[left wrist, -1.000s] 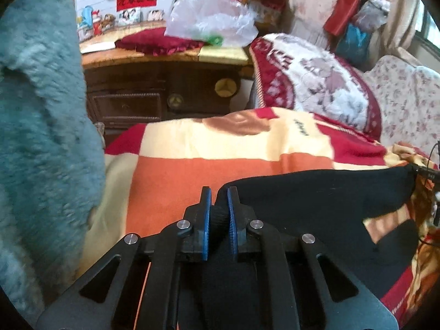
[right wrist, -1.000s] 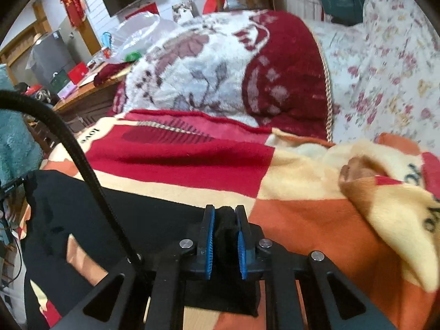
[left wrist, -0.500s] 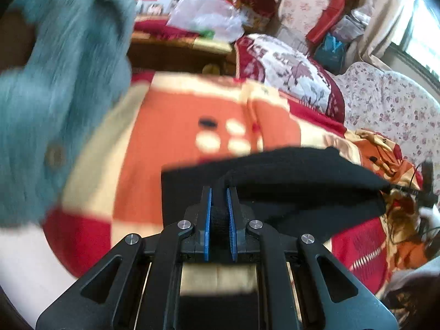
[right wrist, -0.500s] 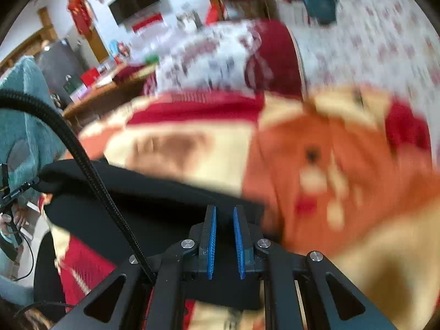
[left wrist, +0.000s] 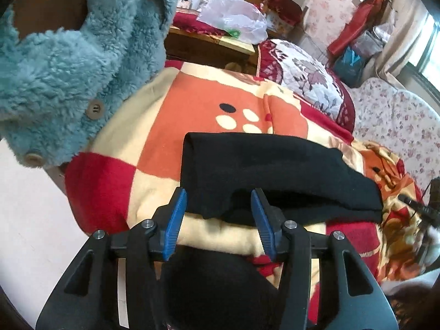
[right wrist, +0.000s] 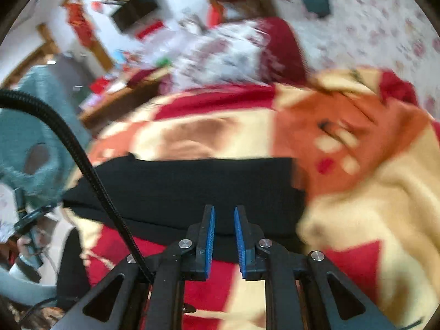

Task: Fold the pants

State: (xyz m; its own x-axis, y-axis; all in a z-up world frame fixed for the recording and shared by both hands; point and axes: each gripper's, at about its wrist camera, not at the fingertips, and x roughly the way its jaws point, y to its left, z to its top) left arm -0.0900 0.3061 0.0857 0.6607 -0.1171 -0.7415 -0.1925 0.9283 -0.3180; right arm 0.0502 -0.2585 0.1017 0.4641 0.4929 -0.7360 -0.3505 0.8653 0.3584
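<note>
The black pants (left wrist: 269, 170) lie folded over on the orange, red and cream blanket (left wrist: 154, 137). My left gripper (left wrist: 218, 206) is open, its blue pads on either side of the near left corner of the pants, holding nothing. In the right wrist view, which is blurred, the pants (right wrist: 187, 184) stretch across the blanket (right wrist: 357, 192). My right gripper (right wrist: 224, 220) is open a little and empty, just at the near edge of the pants.
A teal fleece jacket (left wrist: 68, 63) hangs close on the left. A wooden cabinet (left wrist: 209, 46) with a plastic bag stands behind. A patterned pillow (left wrist: 308, 79) and a floral sofa (left wrist: 398, 126) are to the right. A black cable (right wrist: 82, 170) crosses the right view.
Both grippers have opened and let go of the pants, which now lie folded over on the blanket. Both grippers have pulled back toward the near edge.
</note>
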